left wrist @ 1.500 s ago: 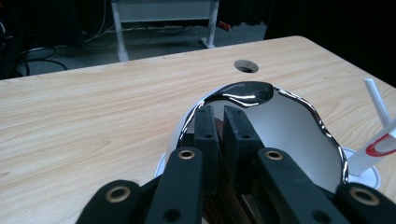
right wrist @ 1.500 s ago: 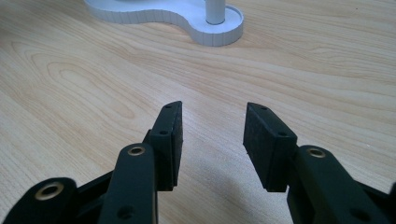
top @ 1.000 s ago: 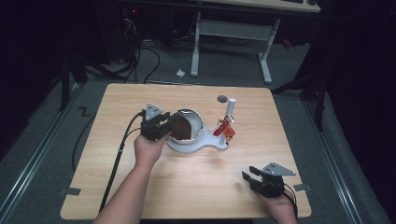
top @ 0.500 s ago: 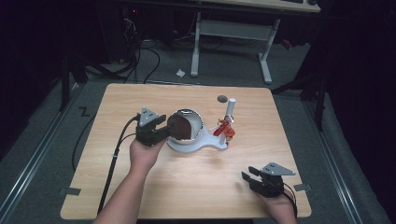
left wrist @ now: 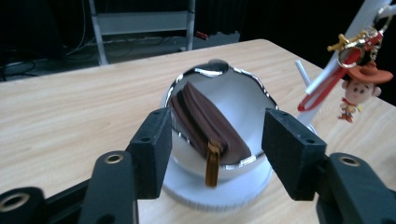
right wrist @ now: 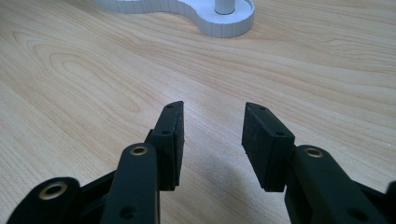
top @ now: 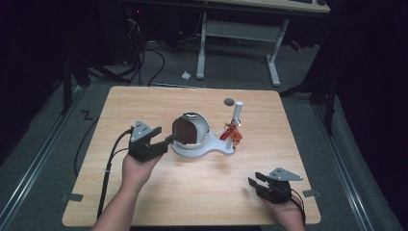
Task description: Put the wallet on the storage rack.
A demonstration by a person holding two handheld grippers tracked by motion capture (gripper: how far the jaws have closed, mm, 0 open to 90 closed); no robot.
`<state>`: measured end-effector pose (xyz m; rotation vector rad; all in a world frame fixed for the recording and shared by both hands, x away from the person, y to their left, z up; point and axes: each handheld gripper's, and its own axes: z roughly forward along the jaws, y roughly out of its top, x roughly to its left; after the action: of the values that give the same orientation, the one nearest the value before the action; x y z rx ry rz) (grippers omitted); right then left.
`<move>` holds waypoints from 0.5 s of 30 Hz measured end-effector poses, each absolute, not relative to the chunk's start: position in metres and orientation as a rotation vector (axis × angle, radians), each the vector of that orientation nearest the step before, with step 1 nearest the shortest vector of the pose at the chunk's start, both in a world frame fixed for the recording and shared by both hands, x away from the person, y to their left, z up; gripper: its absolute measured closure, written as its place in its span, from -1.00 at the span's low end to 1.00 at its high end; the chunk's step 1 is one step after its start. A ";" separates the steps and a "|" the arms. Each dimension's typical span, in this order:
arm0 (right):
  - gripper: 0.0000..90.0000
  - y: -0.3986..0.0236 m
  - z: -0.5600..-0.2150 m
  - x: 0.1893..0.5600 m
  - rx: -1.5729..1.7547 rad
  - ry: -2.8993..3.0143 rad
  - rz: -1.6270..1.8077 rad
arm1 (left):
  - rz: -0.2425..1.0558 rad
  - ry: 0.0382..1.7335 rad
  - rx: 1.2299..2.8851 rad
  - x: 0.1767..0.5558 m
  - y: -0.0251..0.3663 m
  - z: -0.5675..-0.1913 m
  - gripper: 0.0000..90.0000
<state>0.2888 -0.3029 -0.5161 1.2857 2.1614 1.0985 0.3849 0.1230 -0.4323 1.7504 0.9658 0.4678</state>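
Observation:
A shiny metal bowl sits tilted on a white stand at the table's middle. Inside it lies a brown leather pouch with a tan tab. My left gripper is open just left of the bowl; in the left gripper view its jaws frame the bowl without touching it. A cowboy-doll keychain with a red strap hangs on the stand's white post. My right gripper rests open near the table's front right, with bare wood between its jaws.
A small dark disc lies behind the post. The stand's front lobe is ahead of the right gripper. Desk legs and cables stand on the floor beyond the wooden table. The left gripper's cable trails off the front left.
My left gripper has drawn back from the bowl, toward the front left of the table. The right gripper has stayed put.

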 end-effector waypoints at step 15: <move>0.33 -0.299 -0.518 0.290 1.276 2.174 1.088 | 0.370 1.044 1.877 0.355 0.164 -0.495 -0.25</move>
<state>0.2896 -0.2995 -0.5181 1.2761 2.1736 1.0883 0.3549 0.1639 -0.4954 1.8768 1.0438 0.3695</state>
